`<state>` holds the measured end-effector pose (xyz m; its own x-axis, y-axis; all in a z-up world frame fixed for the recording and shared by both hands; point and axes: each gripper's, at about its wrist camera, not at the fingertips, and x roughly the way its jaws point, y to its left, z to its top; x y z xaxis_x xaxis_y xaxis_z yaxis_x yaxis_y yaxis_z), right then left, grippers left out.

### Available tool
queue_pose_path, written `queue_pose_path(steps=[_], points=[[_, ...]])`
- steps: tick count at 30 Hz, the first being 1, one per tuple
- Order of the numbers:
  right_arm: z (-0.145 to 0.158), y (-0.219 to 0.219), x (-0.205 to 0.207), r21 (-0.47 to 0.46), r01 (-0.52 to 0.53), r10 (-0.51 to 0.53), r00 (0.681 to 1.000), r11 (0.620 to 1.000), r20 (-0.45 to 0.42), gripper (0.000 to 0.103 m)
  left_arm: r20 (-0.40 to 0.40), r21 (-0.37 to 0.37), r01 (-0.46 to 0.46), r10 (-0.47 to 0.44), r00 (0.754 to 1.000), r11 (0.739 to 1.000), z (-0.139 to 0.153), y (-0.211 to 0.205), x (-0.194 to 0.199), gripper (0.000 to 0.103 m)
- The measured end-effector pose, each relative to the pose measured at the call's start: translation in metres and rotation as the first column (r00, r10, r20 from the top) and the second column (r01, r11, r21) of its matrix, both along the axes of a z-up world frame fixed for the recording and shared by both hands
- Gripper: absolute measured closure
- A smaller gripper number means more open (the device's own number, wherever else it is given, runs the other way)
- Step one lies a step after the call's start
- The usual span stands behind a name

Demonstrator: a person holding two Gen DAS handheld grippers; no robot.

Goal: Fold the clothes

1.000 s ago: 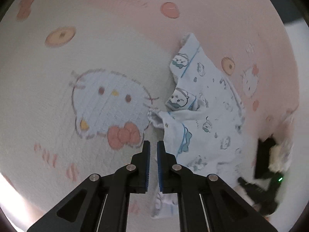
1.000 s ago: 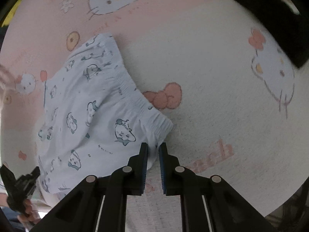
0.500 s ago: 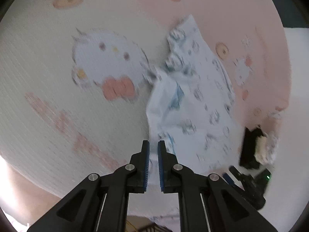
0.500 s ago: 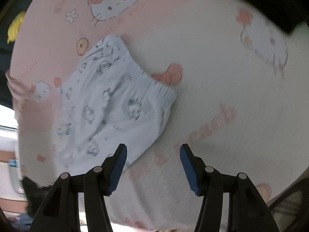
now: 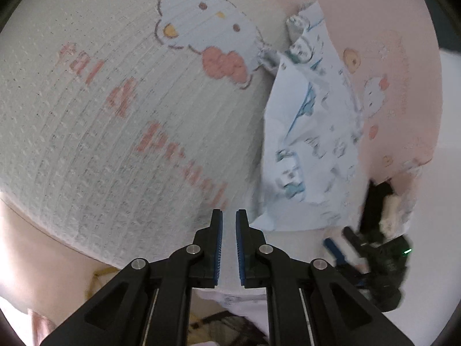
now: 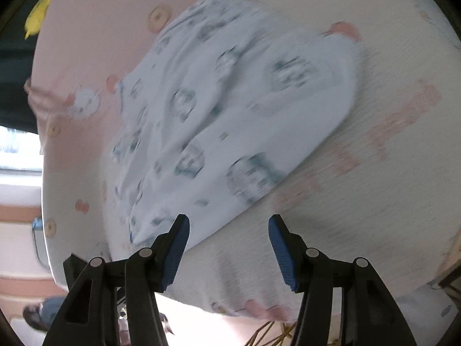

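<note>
A small white garment [image 5: 311,150] printed with little blue-grey cartoon animals lies crumpled on a pink and white cat-print blanket [image 5: 115,115]. My left gripper [image 5: 229,222] is shut at the garment's near corner, and pale cloth shows between its blue pads and hangs below them. In the right wrist view the same garment [image 6: 230,109] spreads flatter, blurred by motion. My right gripper [image 6: 229,227] stands open at the garment's near edge, with only blanket [image 6: 374,201] between its fingers. Its left finger [image 6: 178,239] overlaps the hem. The right gripper's dark body [image 5: 374,248] shows low right in the left wrist view.
The blanket's near edge [image 5: 72,239] curves just ahead of both grippers, with floor below it. Yellow cable [image 6: 273,331] lies on the floor under the right gripper. A yellow object [image 6: 37,17] sits beyond the blanket at far left.
My right gripper has opened, let go of the garment's elastic waistband and pulled back toward the blanket's near edge. My left gripper stayed shut and drew back the same way, with the garment following.
</note>
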<state>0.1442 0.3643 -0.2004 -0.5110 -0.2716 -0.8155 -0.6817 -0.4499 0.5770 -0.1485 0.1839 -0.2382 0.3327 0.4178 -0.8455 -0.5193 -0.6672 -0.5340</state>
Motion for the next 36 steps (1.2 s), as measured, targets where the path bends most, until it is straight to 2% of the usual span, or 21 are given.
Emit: queue_pose_path(steps=[1,3,7,10,11,12,13,16,19,22,24,26,27,28,30,31,32,33,34,35,36], points=[[0.000,-0.006,-0.006,0.019,-0.037,0.037,0.999,0.999,0.011,0.046,-0.055,-0.005,0.050,-0.050,0.997,0.999,0.003,0.004,0.006,0.095],[0.004,-0.019,-0.017,0.093,-0.124,0.121,0.992,0.988,0.038,0.046,-0.161,-0.024,0.147,-0.149,0.976,0.989,0.010,0.012,0.019,0.095],[0.011,-0.046,-0.032,0.276,-0.319,0.304,0.948,0.906,0.098,0.046,-0.315,-0.085,0.303,-0.314,0.896,0.949,0.018,0.027,0.043,0.095],[0.011,-0.062,-0.031,0.390,-0.433,0.406,0.901,0.813,0.154,0.046,-0.361,-0.106,0.364,-0.377,0.853,0.925,0.024,0.032,0.054,0.095],[0.011,-0.067,-0.029,0.435,-0.470,0.438,0.881,0.768,0.178,0.046,-0.375,-0.112,0.384,-0.397,0.838,0.916,0.026,0.033,0.057,0.095],[0.012,-0.071,-0.028,0.479,-0.502,0.464,0.861,0.720,0.206,0.046,-0.401,-0.124,0.408,-0.422,0.813,0.905,0.029,0.034,0.062,0.095],[0.013,-0.075,-0.026,0.521,-0.528,0.479,0.845,0.671,0.239,0.046,-0.451,-0.146,0.437,-0.453,0.769,0.887,0.033,0.035,0.069,0.095],[0.015,-0.085,-0.021,0.632,-0.593,0.503,0.792,0.499,0.345,0.046,-0.572,-0.211,0.508,-0.527,0.629,0.835,0.046,0.035,0.089,0.095],[0.015,-0.087,-0.015,0.700,-0.627,0.510,0.750,0.342,0.422,0.046,-0.698,-0.290,0.581,-0.584,0.415,0.760,0.055,0.030,0.119,0.095],[0.009,-0.085,-0.008,0.723,-0.669,0.509,0.689,0.172,0.516,0.046,-0.739,-0.344,0.620,-0.611,0.284,0.705,0.053,0.025,0.140,0.095],[0.008,-0.089,0.008,0.714,-0.697,0.513,0.636,0.062,0.576,0.046,-0.757,-0.383,0.642,-0.624,0.193,0.664,0.051,0.021,0.153,0.095],[0.007,-0.093,0.024,0.694,-0.718,0.507,0.580,-0.051,0.638,0.046,-0.765,-0.424,0.667,-0.636,0.099,0.613,0.047,0.016,0.165,0.095],[0.005,-0.097,0.029,0.677,-0.727,0.494,0.551,-0.111,0.672,0.046,-0.767,-0.439,0.676,-0.639,0.061,0.591,0.046,0.016,0.170,0.095],[0.001,-0.100,0.033,0.662,-0.729,0.481,0.525,-0.171,0.702,0.045,-0.766,-0.450,0.683,-0.642,0.037,0.575,0.046,0.017,0.173,0.095],[-0.009,-0.107,0.043,0.619,-0.718,0.433,0.471,-0.317,0.768,0.042,-0.760,-0.488,0.691,-0.648,-0.036,0.533,0.042,0.013,0.182,0.095],[-0.015,-0.110,0.050,0.593,-0.705,0.403,0.449,-0.389,0.797,0.038,-0.762,-0.515,0.685,-0.642,-0.090,0.515,0.041,0.009,0.184,0.095],[-0.020,-0.113,0.057,0.562,-0.689,0.371,0.427,-0.457,0.825,0.035,-0.759,-0.561,0.668,-0.626,-0.179,0.488,0.036,0.002,0.187,0.095],[-0.026,-0.115,0.064,0.527,-0.673,0.337,0.406,-0.518,0.849,0.033,-0.748,-0.611,0.645,-0.602,-0.281,0.458,0.031,-0.005,0.191,0.095],[-0.032,-0.117,0.072,0.492,-0.657,0.304,0.388,-0.571,0.870,0.031,-0.723,-0.668,0.615,-0.561,-0.403,0.420,0.024,-0.013,0.199,0.095],[-0.036,-0.117,0.079,0.462,-0.645,0.274,0.376,-0.609,0.885,0.031,-0.691,-0.715,0.586,-0.516,-0.507,0.381,0.016,-0.019,0.207,0.095],[-0.038,-0.118,0.085,0.439,-0.635,0.251,0.367,-0.636,0.896,0.031,-0.653,-0.756,0.554,-0.466,-0.597,0.349,0.009,-0.026,0.214,0.095]])
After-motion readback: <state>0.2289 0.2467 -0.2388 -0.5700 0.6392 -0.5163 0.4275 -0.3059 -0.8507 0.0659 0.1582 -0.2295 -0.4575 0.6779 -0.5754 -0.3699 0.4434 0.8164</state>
